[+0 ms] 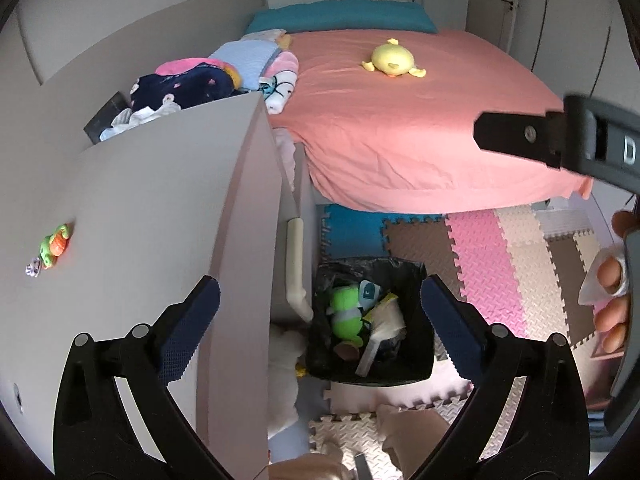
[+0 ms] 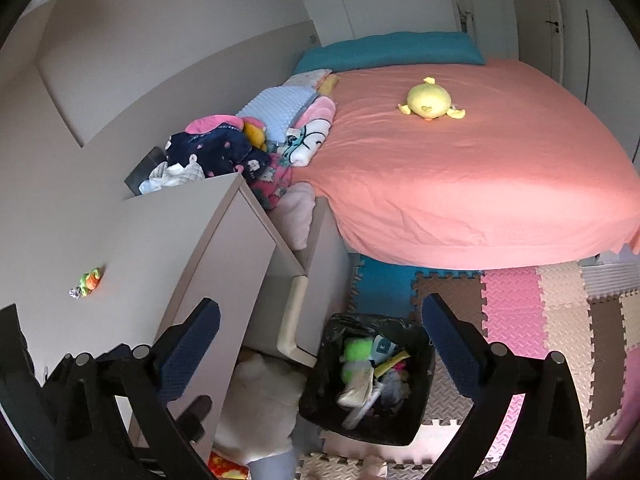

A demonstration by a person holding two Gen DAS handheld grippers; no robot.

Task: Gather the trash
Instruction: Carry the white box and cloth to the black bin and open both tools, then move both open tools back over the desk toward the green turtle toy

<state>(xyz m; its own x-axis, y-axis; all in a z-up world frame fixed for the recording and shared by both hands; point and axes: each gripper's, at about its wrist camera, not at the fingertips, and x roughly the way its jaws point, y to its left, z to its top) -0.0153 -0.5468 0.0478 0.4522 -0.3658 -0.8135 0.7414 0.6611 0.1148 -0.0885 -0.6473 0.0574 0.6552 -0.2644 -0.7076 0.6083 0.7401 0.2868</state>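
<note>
The fitted cotton bed sheet is salmon pink; the round plush duck pale yellow; the long pillow teal; the interlocking foam floor mat pink, cream, brown and blue squares; the bin liner glossy black; the plush toy inside it lime green.

bin open above (dresser left)

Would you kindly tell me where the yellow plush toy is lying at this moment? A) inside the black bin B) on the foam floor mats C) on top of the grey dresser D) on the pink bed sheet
D: the yellow plush toy lies alone on the pink bed sheet, far from the black bin on the floor.
</note>
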